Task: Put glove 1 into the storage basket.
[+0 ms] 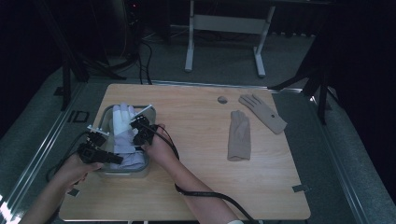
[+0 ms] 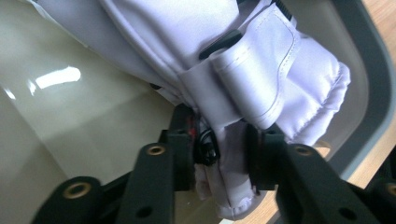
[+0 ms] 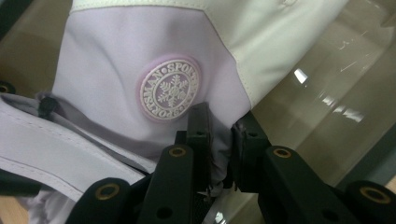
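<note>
A white and lilac padded glove (image 1: 122, 122) lies in a grey bin (image 1: 125, 174) at the table's left. My left gripper (image 1: 114, 158) reaches in from the bin's near left. In the left gripper view it (image 2: 229, 156) is shut on the glove's lilac cuff (image 2: 261, 70). My right gripper (image 1: 136, 125) comes in from the bin's right side. In the right gripper view it (image 3: 219, 144) is shut on a fold of the lilac fabric (image 3: 107, 79) just below a round snowflake badge (image 3: 170, 88).
Two beige knit gloves lie on the right half of the table, one (image 1: 239, 136) straight and one (image 1: 263, 112) angled behind it. A small grey lump (image 1: 222, 99) sits near the far edge. The bin's walls (image 2: 93, 116) close in around both grippers.
</note>
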{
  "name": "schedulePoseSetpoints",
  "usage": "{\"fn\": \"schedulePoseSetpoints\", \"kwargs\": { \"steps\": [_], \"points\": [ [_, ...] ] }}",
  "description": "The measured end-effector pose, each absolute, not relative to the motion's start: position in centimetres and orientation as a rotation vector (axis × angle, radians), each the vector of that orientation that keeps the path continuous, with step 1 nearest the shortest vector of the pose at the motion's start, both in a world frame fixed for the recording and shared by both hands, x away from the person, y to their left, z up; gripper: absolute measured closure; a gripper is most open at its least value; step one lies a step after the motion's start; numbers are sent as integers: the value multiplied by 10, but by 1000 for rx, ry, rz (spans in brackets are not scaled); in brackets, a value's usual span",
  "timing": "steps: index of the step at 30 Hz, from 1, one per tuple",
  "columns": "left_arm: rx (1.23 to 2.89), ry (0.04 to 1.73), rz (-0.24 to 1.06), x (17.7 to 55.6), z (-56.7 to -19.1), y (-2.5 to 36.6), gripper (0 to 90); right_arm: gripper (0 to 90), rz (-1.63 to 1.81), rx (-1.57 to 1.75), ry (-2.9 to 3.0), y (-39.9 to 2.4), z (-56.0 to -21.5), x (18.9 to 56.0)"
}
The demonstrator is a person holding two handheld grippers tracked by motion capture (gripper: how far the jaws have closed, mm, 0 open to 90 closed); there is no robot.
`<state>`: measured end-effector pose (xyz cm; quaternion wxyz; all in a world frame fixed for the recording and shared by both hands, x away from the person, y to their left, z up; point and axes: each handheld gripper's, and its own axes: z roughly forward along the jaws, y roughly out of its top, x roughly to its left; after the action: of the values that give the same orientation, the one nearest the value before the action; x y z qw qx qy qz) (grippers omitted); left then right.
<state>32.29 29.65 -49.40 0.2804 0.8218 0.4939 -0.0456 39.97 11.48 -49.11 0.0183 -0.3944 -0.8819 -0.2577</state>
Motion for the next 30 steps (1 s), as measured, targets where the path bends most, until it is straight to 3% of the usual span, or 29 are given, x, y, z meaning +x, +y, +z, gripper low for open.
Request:
{"fn": "schedulePoseSetpoints", "kwargs": {
  "steps": [4, 9, 14, 18, 22, 30],
  "points": [
    [2255, 1348, -70, 323, -494, 290, 554, 775, -784, -1223, -2739, 116, -493, 401],
    [2259, 1372, -11, 321, -493, 287, 511, 701, -763, -1203, -2765, 118, -493, 401],
    [2221, 1381, 50, 316, -490, 290, 468, 503, -837, -1137, -2801, 116, -487, 401],
    [2191, 1383, 103, 312, -486, 291, 461, 284, -911, -1088, -2830, 113, -481, 400],
    [2161, 1368, 179, 307, -477, 290, 453, 151, -924, -974, -2862, 110, -476, 398],
    [2115, 1320, 237, 302, -461, 280, 454, 153, -1027, -945, -2856, 99, -458, 396]
  ]
}}
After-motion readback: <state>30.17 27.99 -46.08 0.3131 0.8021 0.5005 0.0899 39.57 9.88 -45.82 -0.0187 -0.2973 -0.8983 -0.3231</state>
